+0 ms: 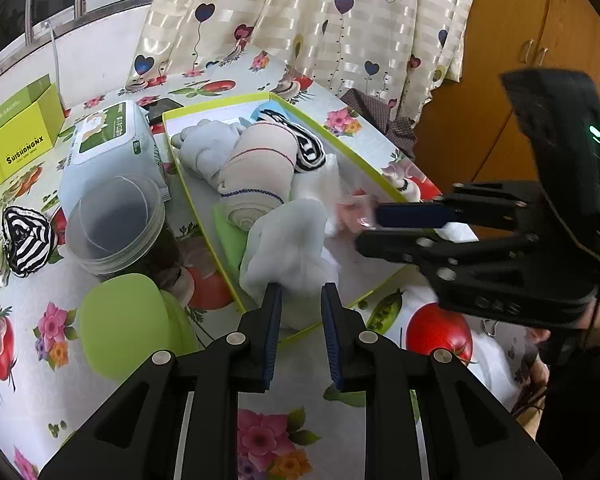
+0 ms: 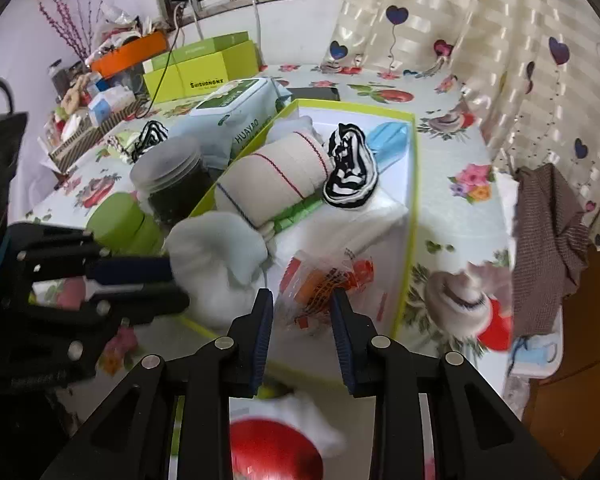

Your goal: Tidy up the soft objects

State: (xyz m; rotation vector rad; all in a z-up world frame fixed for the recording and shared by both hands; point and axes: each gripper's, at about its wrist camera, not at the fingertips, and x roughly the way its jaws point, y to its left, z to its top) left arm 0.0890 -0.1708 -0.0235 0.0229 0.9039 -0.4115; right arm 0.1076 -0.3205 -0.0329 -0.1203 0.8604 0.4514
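Note:
A shallow white box with a lime-green rim [image 1: 186,184] [image 2: 414,200] holds a rolled beige towel [image 1: 256,172] [image 2: 276,176], a black-and-white striped cloth [image 1: 310,148] [image 2: 350,172], a pale plush piece [image 1: 204,148] and a green cloth [image 1: 230,236]. At the box's near corner my left gripper [image 1: 302,292] [image 2: 180,286] is shut on a white cloth [image 1: 288,240] [image 2: 220,256], which fills the gap between its tips. My right gripper [image 2: 302,296] [image 1: 366,226] is shut on a crinkly clear packet with red and orange print [image 2: 324,284] [image 1: 354,208] over the box floor.
Left of the box stand a clear plastic jar [image 1: 116,224], a green lid [image 1: 120,324], a wipes pack [image 1: 112,140] and another striped cloth [image 1: 26,236]. A green carton [image 1: 20,140] sits behind. A curtain [image 1: 320,20] hangs at the back; the table edge and a wooden cabinet [image 1: 500,80] lie to the right.

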